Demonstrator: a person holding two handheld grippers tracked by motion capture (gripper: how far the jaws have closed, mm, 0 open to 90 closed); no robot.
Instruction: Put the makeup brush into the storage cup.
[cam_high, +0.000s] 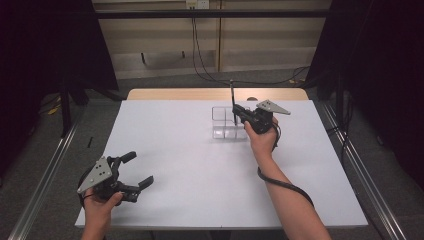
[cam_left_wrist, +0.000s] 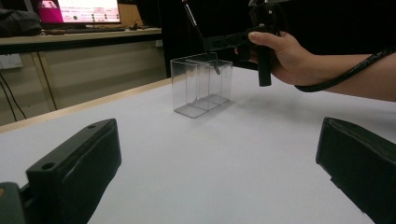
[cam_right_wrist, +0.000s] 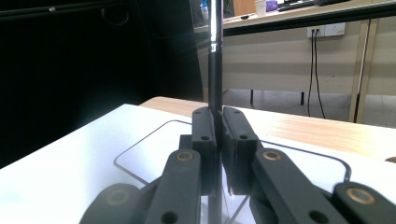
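Observation:
A clear plastic organiser box (cam_high: 223, 121) with compartments stands on the white table (cam_high: 200, 160) right of centre, toward the back. My right gripper (cam_high: 239, 114) is shut on a thin black pen (cam_high: 232, 97), held upright over the box's right side. In the right gripper view the pen (cam_right_wrist: 215, 70) rises between the closed jaws above the box's rim (cam_right_wrist: 140, 144). From the left gripper view the pen's lower tip (cam_left_wrist: 215, 65) dips into the box (cam_left_wrist: 201, 84). My left gripper (cam_high: 137, 172) rests open near the table's front left corner, holding nothing.
A wooden strip (cam_high: 175, 94) edges the table's far side. Cables (cam_high: 200, 60) hang down the back wall. A metal rail (cam_high: 360, 170) runs along the floor on the right. A desk with a monitor (cam_left_wrist: 77, 10) stands in the background.

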